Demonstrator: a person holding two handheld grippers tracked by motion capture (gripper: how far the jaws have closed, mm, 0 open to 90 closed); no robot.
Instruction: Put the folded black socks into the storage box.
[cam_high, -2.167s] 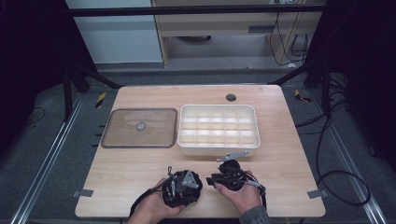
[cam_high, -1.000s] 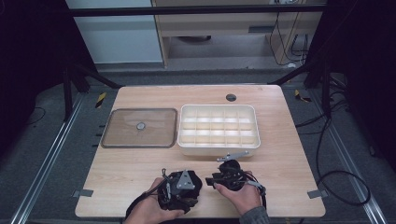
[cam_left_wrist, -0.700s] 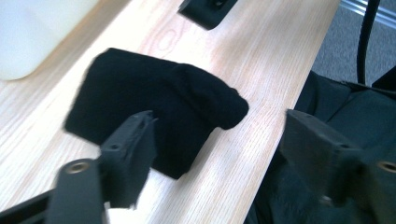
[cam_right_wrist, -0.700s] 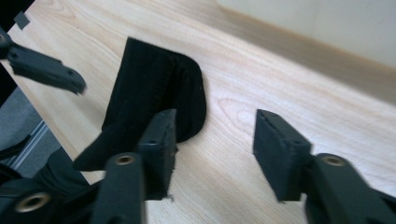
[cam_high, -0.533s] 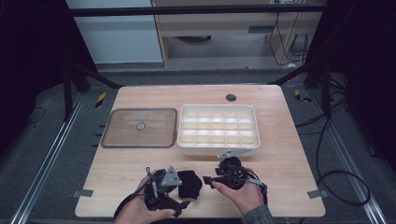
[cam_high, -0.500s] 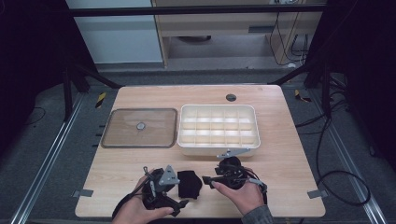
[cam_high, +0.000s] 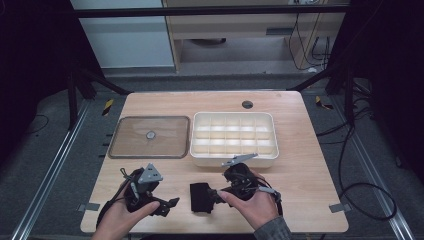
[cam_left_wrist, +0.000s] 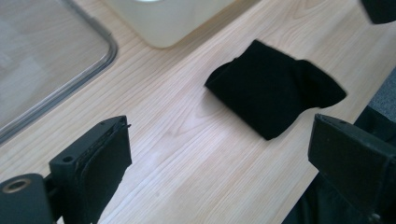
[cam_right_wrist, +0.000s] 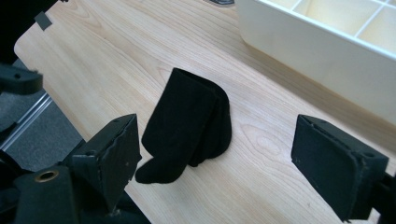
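One light wooden desk (cam_high: 300, 165) carries everything here. On its far half stands a white plastic tray with many small compartments (cam_high: 233, 159), and just beside this tray, to its left, lies a flat transparent rectangular lid with a small round knob in the middle (cam_high: 150, 136). The tray and the lid are close to each other, but I cannot tell if they touch.

Near the front edge of the desk, two hands each hold black tongs. The left tongs (cam_high: 167, 205) are at the left, with a grey three-cornered plate on top; in the left gripper view their jaws stand wide apart and hold nothing. The right tongs (cam_high: 212, 192) are near the middle, in front of the tray; in the right gripper view their jaws are also wide apart and empty.

Between the two tongs lies a small folded black cloth, like a sock (cam_high: 201, 197). It rests flat on the wood, near the front edge, apart from the tray. In the right gripper view the cloth (cam_right_wrist: 189, 126) lies between the open jaws, closer to one of them, and no jaw presses it.
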